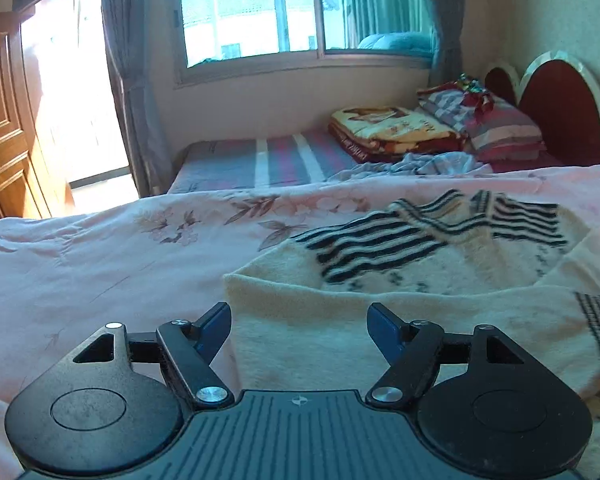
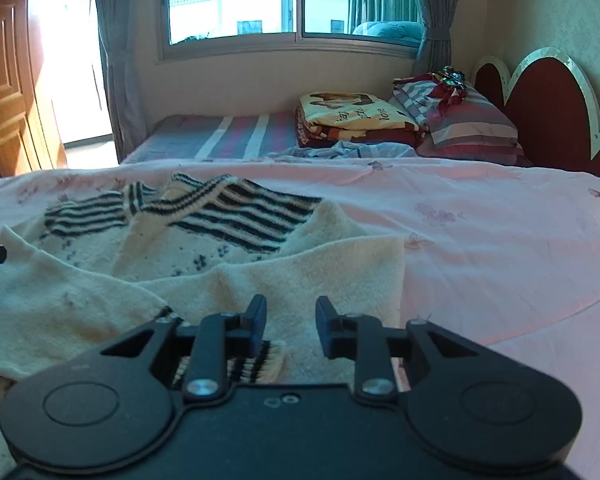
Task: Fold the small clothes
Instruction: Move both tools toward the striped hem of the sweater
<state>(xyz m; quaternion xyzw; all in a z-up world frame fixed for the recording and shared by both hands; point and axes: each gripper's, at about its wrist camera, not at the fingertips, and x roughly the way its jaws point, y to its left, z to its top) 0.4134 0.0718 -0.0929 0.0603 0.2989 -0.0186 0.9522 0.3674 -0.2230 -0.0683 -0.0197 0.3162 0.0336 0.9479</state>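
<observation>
Left wrist view: the left tongs (image 1: 299, 322) stand wide open, nothing between the fingers, poised over the near fold of a cream sweater (image 1: 380, 332). The sweater lies on a pink floral quilt (image 1: 100, 256) covering the bed, toward the bed's near edge, its black-striped collar part turned toward the far side. The left finger sits over the quilt just beside the sweater's folded edge; the right finger is over the cream fabric. Whether either touches cannot be told.

Right wrist view: the right tongs (image 2: 291, 320) are partly open, gripping nothing, above the sweater (image 2: 320, 272) near a striped cuff (image 2: 260, 364). The cuff lies beneath the left finger. The quilt (image 2: 500, 240) spreads bare toward the bed's right side. At the far edge, by the red headboard (image 2: 548, 112), rest a folded yellow blanket (image 2: 352, 116) and a striped pillow (image 2: 472, 128), side by side.
</observation>
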